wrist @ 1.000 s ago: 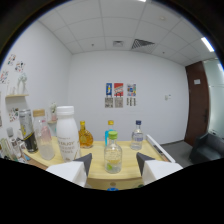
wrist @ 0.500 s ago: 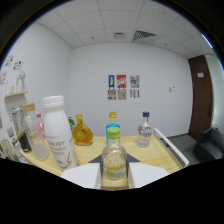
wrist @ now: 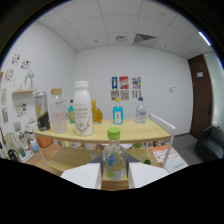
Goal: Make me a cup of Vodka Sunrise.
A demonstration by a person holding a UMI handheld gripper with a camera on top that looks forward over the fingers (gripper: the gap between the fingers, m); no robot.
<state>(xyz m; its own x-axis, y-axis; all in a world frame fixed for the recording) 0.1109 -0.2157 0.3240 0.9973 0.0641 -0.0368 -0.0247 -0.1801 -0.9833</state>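
- Two white jaws of the gripper [wrist: 114, 175] flank a green-capped bottle [wrist: 114, 159] — it stands between them; whether they press on it I cannot tell.
- Beyond, on the desk [wrist: 135, 133]: a white bottle [wrist: 83, 109], a clear jar [wrist: 58, 111], a dark can [wrist: 42, 111].
- Farther back — a blue bottle [wrist: 117, 114] and a clear bottle [wrist: 141, 111].

hand-held gripper [wrist: 115, 175] level, fingers apart
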